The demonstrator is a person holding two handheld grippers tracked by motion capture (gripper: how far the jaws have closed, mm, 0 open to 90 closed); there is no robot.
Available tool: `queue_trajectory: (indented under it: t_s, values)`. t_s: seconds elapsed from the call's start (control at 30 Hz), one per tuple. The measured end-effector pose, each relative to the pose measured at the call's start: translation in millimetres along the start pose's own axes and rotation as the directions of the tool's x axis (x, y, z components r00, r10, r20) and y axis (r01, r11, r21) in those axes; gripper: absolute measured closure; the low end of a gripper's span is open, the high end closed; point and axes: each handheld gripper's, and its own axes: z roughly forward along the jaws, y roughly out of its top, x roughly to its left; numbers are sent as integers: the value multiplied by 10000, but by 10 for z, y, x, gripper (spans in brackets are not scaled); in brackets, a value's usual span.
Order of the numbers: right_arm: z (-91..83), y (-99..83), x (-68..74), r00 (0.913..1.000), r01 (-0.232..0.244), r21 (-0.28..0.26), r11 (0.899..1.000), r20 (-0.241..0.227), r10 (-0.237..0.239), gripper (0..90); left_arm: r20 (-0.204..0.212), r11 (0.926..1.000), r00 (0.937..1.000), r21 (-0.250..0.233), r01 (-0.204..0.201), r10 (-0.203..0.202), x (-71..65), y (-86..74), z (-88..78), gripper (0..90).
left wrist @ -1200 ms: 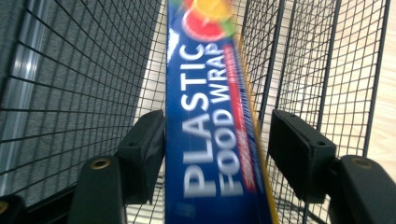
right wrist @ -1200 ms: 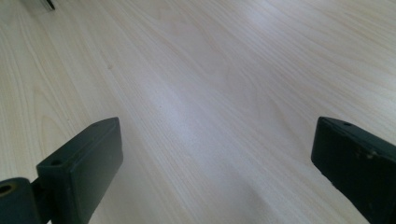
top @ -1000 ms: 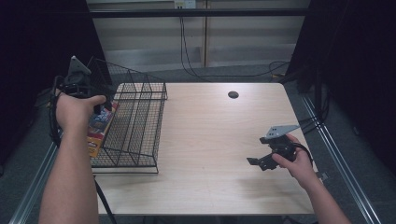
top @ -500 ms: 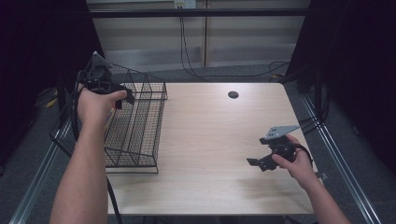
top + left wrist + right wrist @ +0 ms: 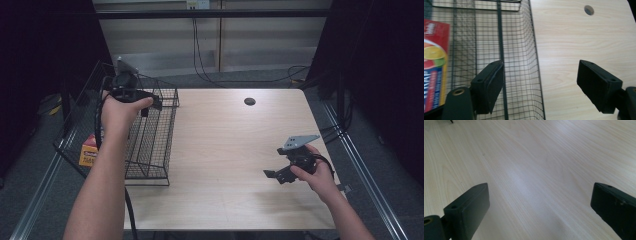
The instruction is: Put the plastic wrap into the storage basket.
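My left gripper [image 5: 149, 104] hangs above the far part of a black wire basket [image 5: 152, 142], jaws wide apart with nothing between them. In the left gripper view [image 5: 546, 85] the jaws straddle the basket's right wall [image 5: 534, 62]. A red and orange printed box [image 5: 88, 151] lies at the basket's left side, also seen through the wires as the box [image 5: 434, 65]. My right gripper [image 5: 274, 175] sits low over the bare wooden table [image 5: 225, 150] at the right front, open. The right gripper view [image 5: 539, 207] has plain wood between its jaws.
A dark round hole [image 5: 249, 101] marks the table's far middle, also seen as the hole [image 5: 588, 10]. Metal rails [image 5: 360, 165] run along both table sides. Cables hang behind the far edge. A black cable trails down from the left gripper along the forearm.
The left hand has carried its gripper to the right and farther away, from beyond the basket's left side to above the basket. The right gripper has stayed put.
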Motion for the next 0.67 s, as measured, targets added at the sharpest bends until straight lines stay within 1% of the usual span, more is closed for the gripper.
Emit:
queue_trajectory:
  t_s: [0.03,0.07,0.1,0.13,0.17,0.2,0.23,0.27,0.3,0.4,0.43,0.47,0.5,0.53,0.6,0.63,0.67]
  values:
    - [5,-1,-2,10000,38,-18,10000,-15,-38,21,78,9999,9999,21,-105,105,-28,-6,22,213]
    - [5,-1,-2,10000,38,-18,10000,-15,-38,21,78,9999,9999,21,-105,105,-28,-6,22,210]
    - [9,-1,-1,10000,41,-7,10000,-18,-41,21,114,9997,9997,94,-208,207,-54,-10,43,210]
    - [11,-1,2,10000,40,19,10000,-25,-40,22,244,9991,9990,157,-382,378,-107,-16,88,206]
    - [12,-1,3,10000,46,18,10000,-29,-46,21,304,9987,9985,184,-468,462,-130,-19,109,204]
    - [12,-1,3,10000,46,18,10000,-29,-46,21,304,9987,9985,184,-468,462,-130,-19,109,201]
    - [10,-2,3,10000,32,31,10000,3,-32,22,425,9979,9973,226,-607,597,-172,-25,150,198]
    - [10,-4,-1,10000,52,16,10000,15,-52,22,425,9979,9973,226,-607,597,-172,-25,150,193]
    - [10,-7,-1,10000,26,9,10000,32,-26,22,547,9975,9963,223,-671,658,-213,-34,187,191]
    - [10,-10,-5,10000,21,0,10000,86,-21,22,668,9966,9949,251,-779,760,-245,-45,213,188]
    - [11,-13,-12,10000,25,-1,10000,95,-25,22,867,9959,9926,239,-871,847,-269,-54,234,189]
    - [11,-13,-12,10000,25,-1,10000,95,-25,22,867,9959,9926,239,-871,847,-269,-54,234,189]
    - [13,-15,-20,10000,41,4,10000,-33,-41,21,967,9956,9913,201,-918,895,-287,-61,250,188]
    - [13,-15,-20,10000,41,4,10000,-33,-41,21,967,9956,9913,201,-918,895,-287,-61,250,187]
    - [17,-15,-16,10000,-2,-9,10000,-29,2,22,1116,9950,9890,164,-990,966,-309,-73,271,187]
    - [24,-17,-13,10000,13,21,10000,94,-13,21,1211,9936,9867,197,-1116,1084,-337,-90,296,183]
    - [30,-20,-16,10000,9,39,10000,85,-9,22,1211,9936,9867,197,-1116,1084,-337,-90,296,183]
